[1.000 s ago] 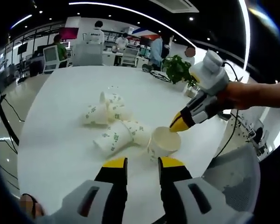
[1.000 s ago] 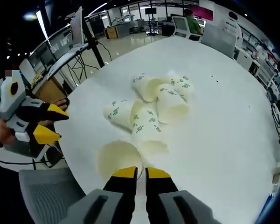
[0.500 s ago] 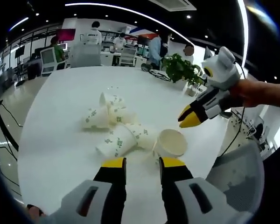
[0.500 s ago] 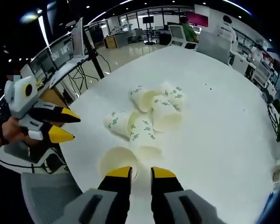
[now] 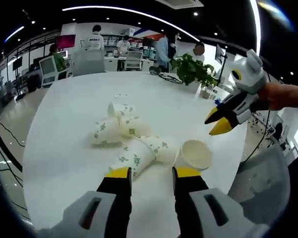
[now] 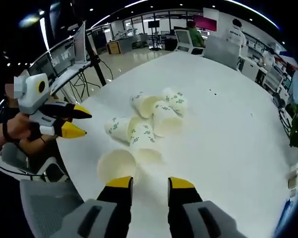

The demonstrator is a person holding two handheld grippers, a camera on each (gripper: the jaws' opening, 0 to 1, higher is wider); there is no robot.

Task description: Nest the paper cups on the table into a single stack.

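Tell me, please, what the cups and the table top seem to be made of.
The cups look like thin paper: matte white walls with small green printed marks and a plain cream inside, as the open cup near the table's edge shows. The table top looks like a smooth, semi-gloss white laminate or painted board, since it reflects light softly; the core material cannot be told.

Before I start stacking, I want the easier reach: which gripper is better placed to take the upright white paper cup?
Probably the right gripper: the upright white paper cup stands just beyond its open fingers, nearer than for the left gripper.
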